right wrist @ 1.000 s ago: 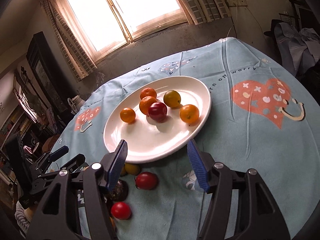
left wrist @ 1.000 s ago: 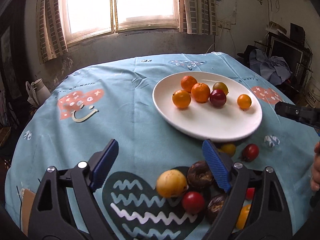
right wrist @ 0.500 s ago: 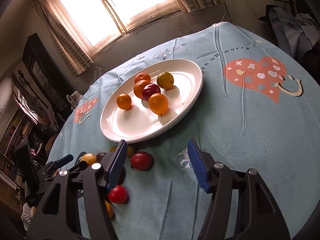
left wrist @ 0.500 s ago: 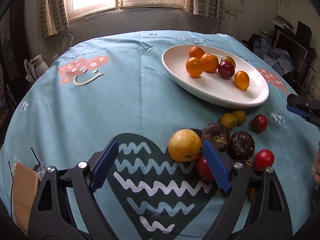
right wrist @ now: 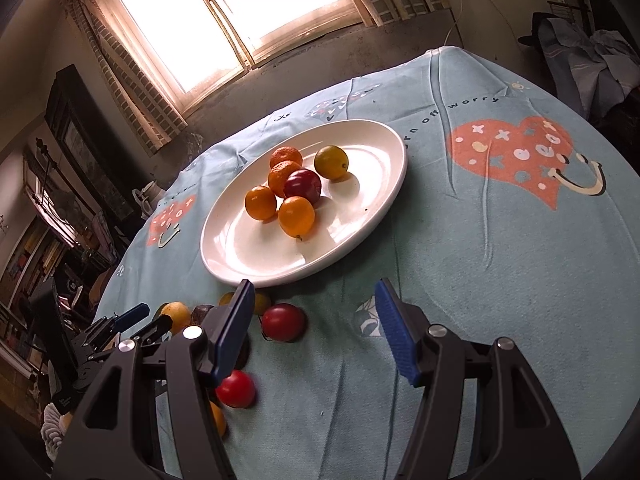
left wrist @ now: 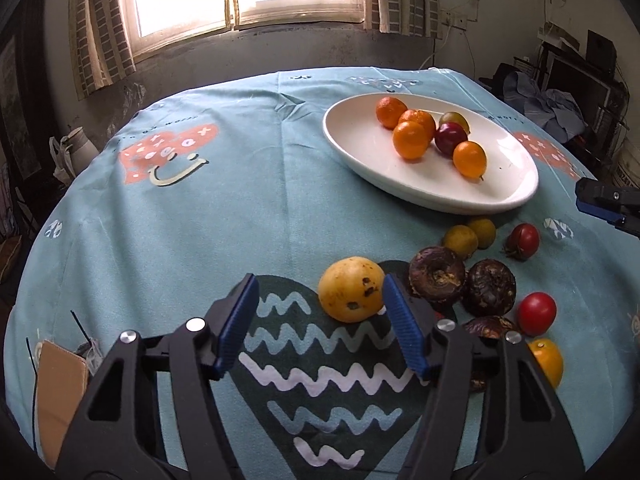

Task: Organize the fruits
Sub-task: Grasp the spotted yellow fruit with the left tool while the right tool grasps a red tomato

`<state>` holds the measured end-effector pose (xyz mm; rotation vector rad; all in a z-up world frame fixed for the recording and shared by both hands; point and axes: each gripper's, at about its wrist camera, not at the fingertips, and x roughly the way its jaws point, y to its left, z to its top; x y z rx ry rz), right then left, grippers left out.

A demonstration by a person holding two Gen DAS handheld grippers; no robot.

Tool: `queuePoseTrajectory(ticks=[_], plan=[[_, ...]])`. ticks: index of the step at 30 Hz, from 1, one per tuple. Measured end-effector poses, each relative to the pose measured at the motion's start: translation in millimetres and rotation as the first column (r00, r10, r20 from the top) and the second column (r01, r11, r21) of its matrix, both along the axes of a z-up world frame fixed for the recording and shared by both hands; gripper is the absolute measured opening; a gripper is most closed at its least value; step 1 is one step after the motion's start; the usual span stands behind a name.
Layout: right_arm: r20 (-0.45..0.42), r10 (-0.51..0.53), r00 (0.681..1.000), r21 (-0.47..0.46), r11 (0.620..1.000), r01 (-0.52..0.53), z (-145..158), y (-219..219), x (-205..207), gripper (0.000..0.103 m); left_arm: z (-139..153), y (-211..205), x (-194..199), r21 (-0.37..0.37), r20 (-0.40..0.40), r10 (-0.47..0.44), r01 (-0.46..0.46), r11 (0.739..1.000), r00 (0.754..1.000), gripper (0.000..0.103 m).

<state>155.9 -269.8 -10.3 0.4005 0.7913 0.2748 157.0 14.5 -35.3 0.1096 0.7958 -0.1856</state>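
A white plate (left wrist: 400, 184) at the back right holds several oranges, a dark red plum (left wrist: 450, 138) and a greenish fruit. Loose fruit lies in front of it: a spotted yellow fruit (left wrist: 352, 290), two dark wrinkled ones (left wrist: 438, 278), red ones (left wrist: 536, 312) and small yellow ones. My left gripper (left wrist: 320, 304) is closing; the yellow fruit sits at the tip of its right finger, and the pads do not press it. My right gripper (right wrist: 314, 312) stands open over bare cloth just before the plate (right wrist: 248, 252), with a red fruit (right wrist: 284, 322) beside its left finger.
A round table carries a blue patterned cloth (left wrist: 224, 216). A cardboard piece (left wrist: 60, 392) lies at the near left edge. A pale jug (left wrist: 74, 152) stands beyond the table on the left. Furniture and heaped clothes (left wrist: 552, 108) fill the right side.
My left gripper's jaws have narrowed, and the yellow fruit now lies at its right fingertip. The right gripper has barely shifted and its jaws keep the same width.
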Motion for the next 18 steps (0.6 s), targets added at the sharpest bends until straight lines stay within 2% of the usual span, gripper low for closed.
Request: queuePoseTrajectory(ticks=[2, 5, 15, 18], plan=[[-0.001, 0.000, 1.000, 0.000, 1.000, 0.000, 0.1, 0.3, 0.1, 0.063, -4.7, -4.4, 1.8, -0.013, -0.026, -0.029, 0.029, 0.999, 0.999, 0.046], [-0.003, 0.003, 1.000, -0.002, 1.000, -0.003, -0.2, 1.4, 0.6, 0.063, -12.7, -6.9, 6.5, -0.021, -0.056, -0.038, 0.037, 0.999, 0.998, 0.040], [-0.040, 0.068, 0.997, -0.029, 0.997, -0.069, -12.2, 17.9, 6.7, 0.063, -18.0, 1.6, 17.6, -0.142, -0.096, -0.032, 0.018, 0.990, 0.995, 0.040], [-0.064, 0.101, 0.993, -0.012, 0.995, -0.102, -18.5, 24.8, 11.9, 0.063, -18.3, 0.5, 16.8, -0.139, -0.095, -0.028, 0.015, 0.990, 0.995, 0.040]])
